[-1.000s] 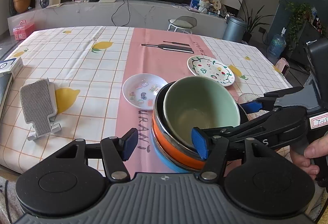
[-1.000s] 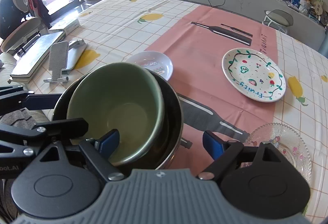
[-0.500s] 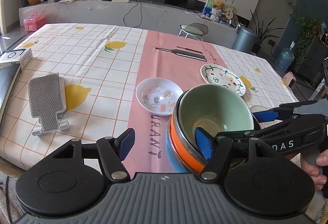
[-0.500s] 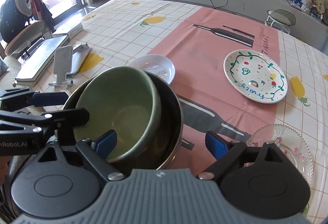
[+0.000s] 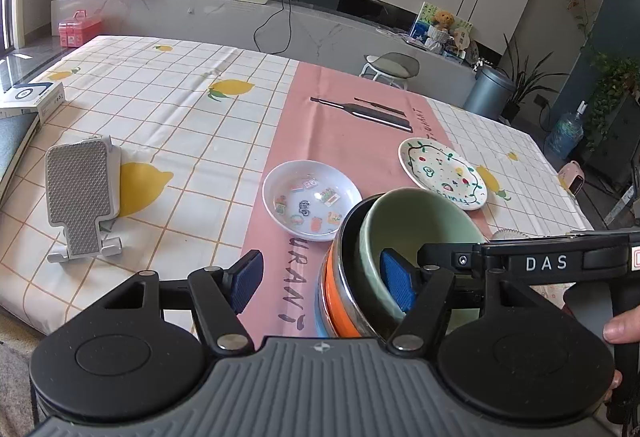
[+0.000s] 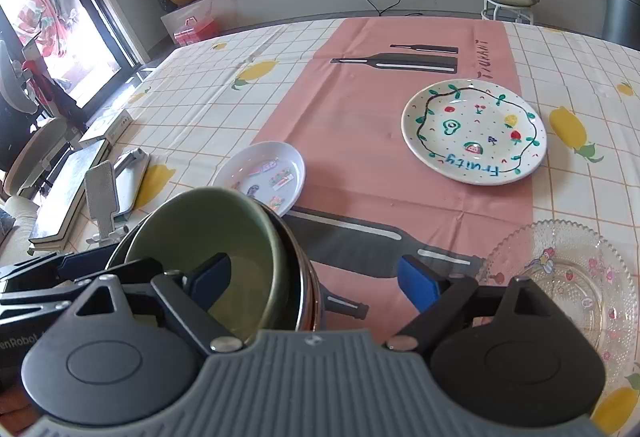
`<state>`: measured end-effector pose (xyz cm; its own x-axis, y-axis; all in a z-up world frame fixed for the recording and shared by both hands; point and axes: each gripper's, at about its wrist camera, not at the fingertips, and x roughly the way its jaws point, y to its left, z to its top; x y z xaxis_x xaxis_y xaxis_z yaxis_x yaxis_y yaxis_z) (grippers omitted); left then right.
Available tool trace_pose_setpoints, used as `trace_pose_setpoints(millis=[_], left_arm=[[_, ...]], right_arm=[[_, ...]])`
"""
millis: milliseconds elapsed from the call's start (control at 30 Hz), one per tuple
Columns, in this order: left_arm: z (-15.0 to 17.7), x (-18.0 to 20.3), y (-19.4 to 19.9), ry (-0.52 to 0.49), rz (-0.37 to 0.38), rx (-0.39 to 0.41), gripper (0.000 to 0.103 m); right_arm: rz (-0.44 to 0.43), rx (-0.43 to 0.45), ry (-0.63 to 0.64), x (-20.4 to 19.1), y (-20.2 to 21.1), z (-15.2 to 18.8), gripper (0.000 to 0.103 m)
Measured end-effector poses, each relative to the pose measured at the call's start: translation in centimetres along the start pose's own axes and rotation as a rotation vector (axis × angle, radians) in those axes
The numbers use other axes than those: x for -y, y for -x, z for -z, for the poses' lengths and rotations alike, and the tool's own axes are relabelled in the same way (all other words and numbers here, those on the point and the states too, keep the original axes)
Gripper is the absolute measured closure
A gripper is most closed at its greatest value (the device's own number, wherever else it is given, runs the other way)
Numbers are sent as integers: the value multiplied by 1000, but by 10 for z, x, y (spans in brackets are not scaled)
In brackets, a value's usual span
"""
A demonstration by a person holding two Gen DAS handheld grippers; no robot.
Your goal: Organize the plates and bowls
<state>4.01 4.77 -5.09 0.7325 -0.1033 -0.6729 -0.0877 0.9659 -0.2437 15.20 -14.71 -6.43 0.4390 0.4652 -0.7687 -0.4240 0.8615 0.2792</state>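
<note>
The green bowl (image 5: 420, 229) is glossy and pale inside, sitting tilted in a stack of a steel bowl (image 6: 298, 277) and an orange one (image 5: 340, 301). Left tongs (image 5: 320, 281) gape wide across the stack's rim, one pad inside the green bowl and gripping nothing. Right tongs (image 6: 314, 281) are wide too, jaws closing, straddling the opposite rim. A sticker dish (image 5: 312, 205) sits just beyond them.

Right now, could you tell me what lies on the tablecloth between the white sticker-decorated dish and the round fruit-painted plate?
Nothing: in the right wrist view only bare pink tablecloth separates the white sticker-decorated dish from the round fruit-painted plate.
</note>
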Motion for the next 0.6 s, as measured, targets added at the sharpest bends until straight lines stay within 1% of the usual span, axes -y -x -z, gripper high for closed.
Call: trace_pose_setpoints(millis=[100,200,267,333,400,500,600], left_arm=[[1,1,-5,2,-24,-17,25],[2,0,-4,5,-7,-16,25],[1,1,-3,5,-5,-12,26],[1,1,-4,10,-18,-8,26],[0,0,-5,16,-18,-10,25],[-1,-1,-6,26,-6,-16,25],[-1,-1,-7,21,-14,-17,25]], right_arm=[[13,-32,26,-4,-6,2,15],[67,-66,88,-10,-12,6,13],[69,-70,127,-14,-12,8,13],[75,-83,169,-17,-11,8,13],[55,-110,224,-22,-10,9,13],[19,-148,272,-26,-10,8,13],[-52,-168,293,-27,-2,3,13]])
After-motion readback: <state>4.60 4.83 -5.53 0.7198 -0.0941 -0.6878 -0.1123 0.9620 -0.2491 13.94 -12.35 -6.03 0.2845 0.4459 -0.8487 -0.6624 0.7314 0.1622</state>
